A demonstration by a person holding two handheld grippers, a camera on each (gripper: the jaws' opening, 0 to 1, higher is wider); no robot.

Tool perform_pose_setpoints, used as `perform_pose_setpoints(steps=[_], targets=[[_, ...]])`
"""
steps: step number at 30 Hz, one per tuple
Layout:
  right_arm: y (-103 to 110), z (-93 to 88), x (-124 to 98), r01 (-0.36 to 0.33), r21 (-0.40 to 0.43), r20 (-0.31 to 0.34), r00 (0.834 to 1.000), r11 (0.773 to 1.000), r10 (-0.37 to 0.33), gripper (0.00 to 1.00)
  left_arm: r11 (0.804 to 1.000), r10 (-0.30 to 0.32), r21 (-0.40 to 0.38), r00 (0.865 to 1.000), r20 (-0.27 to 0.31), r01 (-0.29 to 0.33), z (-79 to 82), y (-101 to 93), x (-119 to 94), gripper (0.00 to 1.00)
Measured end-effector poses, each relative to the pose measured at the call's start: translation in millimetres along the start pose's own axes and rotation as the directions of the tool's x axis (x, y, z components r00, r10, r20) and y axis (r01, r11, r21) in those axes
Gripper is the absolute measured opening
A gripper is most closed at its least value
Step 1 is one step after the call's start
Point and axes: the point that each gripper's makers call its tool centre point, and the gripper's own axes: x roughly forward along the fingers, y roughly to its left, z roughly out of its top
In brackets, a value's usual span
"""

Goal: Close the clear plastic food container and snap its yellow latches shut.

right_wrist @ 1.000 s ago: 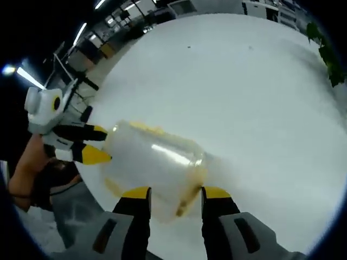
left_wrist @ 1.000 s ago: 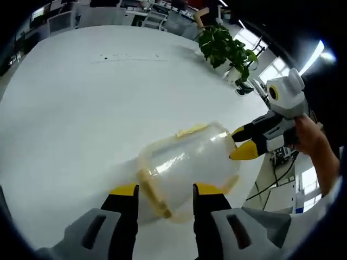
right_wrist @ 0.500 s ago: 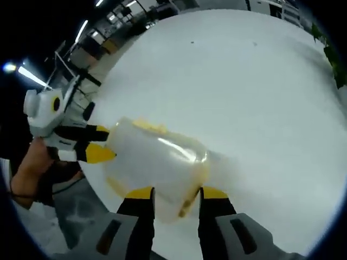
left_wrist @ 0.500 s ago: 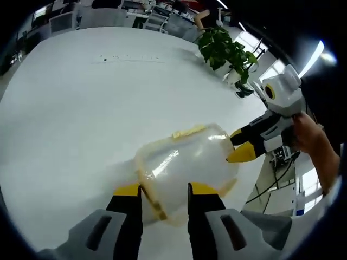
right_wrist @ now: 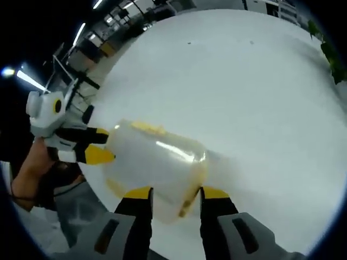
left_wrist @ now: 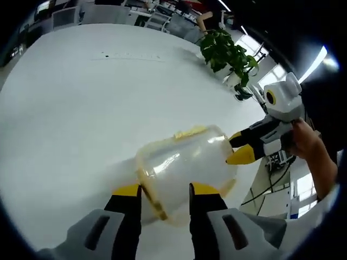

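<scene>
The clear plastic container (left_wrist: 187,170) lies on the white table (left_wrist: 81,108), its lid on and yellow latches along the rim (left_wrist: 190,131). My left gripper (left_wrist: 164,192) straddles its near end, jaws pressed in on the yellow latch (left_wrist: 153,201) there. From the right, the right gripper (left_wrist: 237,148) clasps the far end. In the right gripper view the container (right_wrist: 154,162) runs away from my right gripper (right_wrist: 176,195), whose jaws pinch the near end. The left gripper (right_wrist: 100,143) holds the other end from the left, a person's hand behind it.
The table edge (left_wrist: 255,179) runs close beside the container, with floor and cables below. A potted green plant (left_wrist: 227,51) stands at the table's far side. Office desks and chairs (left_wrist: 157,16) lie beyond the table.
Both pairs of jaws have narrowed a little around the container's ends. The container has stayed almost in place.
</scene>
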Motion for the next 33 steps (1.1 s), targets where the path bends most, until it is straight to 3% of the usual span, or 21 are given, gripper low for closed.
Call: perform_pose_setpoints(steps=[13,22,29,33], targets=[[0,-6.5,-6,-0.019,-0.041,-0.016,1.0,0.999,0.018,0.3,0.999,-0.045,0.009,0.999,0.011,0.045,-2.2,2.5,-1,0.35],[-3,-9.0,-11,-0.002,-0.161,-0.049,0.999,0.987,-0.006,0.32,0.997,-0.031,0.074,1.0,0.0,0.031,1.5,8.9,-10,0.4],[-1,-4.9,-14,-0.002,-0.238,-0.044,0.999,0.971,-0.009,0.31,0.971,0.001,0.237,1.0,-0.015,0.002,2.8,13.7,-15,0.4],[0,-3.4,-16,0.002,-0.299,-0.051,0.999,0.954,-0.019,0.3,0.944,0.014,0.331,0.999,-0.035,-0.001,-0.1,11.8,-16,0.4]])
